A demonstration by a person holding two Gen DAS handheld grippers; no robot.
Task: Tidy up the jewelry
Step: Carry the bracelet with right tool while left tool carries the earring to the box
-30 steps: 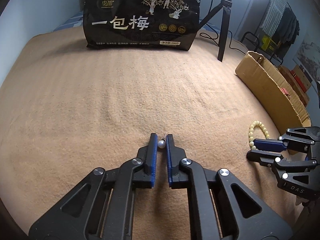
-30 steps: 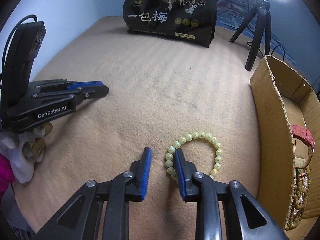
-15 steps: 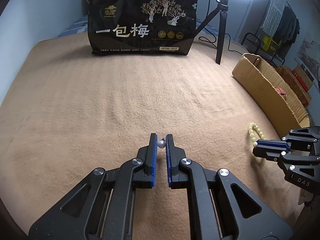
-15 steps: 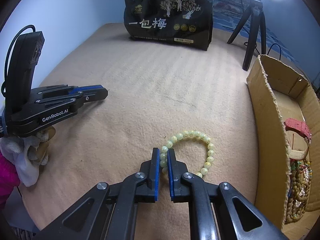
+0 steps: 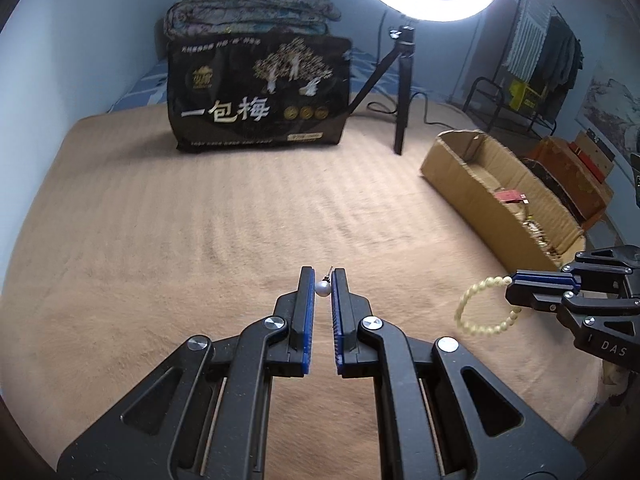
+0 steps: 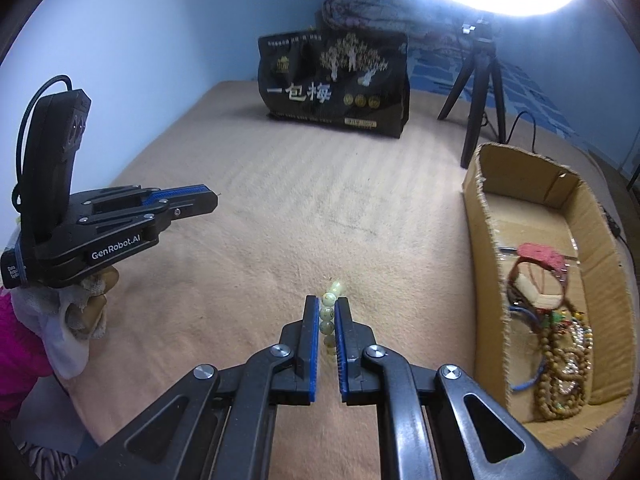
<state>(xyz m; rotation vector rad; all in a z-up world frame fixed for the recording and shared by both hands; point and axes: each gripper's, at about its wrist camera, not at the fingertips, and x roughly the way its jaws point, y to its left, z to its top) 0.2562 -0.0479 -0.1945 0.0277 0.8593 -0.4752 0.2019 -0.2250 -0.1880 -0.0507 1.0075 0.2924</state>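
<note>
Carrying is the step in hand, judged from the left wrist view: the left tool (image 5: 323, 280) pinches a small pearl earring (image 5: 322, 289) near its tips, the pearl round and pale grey-white with a thin post poking up beside the right pad, all held above the tan bed (image 5: 200, 240). At the right edge of that view the right tool (image 5: 516, 290) holds a bracelet (image 5: 480, 312) of pale yellow-green beads, which hangs as an open loop clear of the bed. From the right wrist view, the right tool (image 6: 328, 316) is clamped narrow on a run of those glossy beads (image 6: 328, 314), stacked in a line between the pads, and the left tool (image 6: 208, 196) hovers off to the left. Next, I judge, both pieces go across to the box (image 6: 484, 240) on the right, where other beads and bands already lie; each tool must be over the open top, past the near wall, before letting go.
</note>
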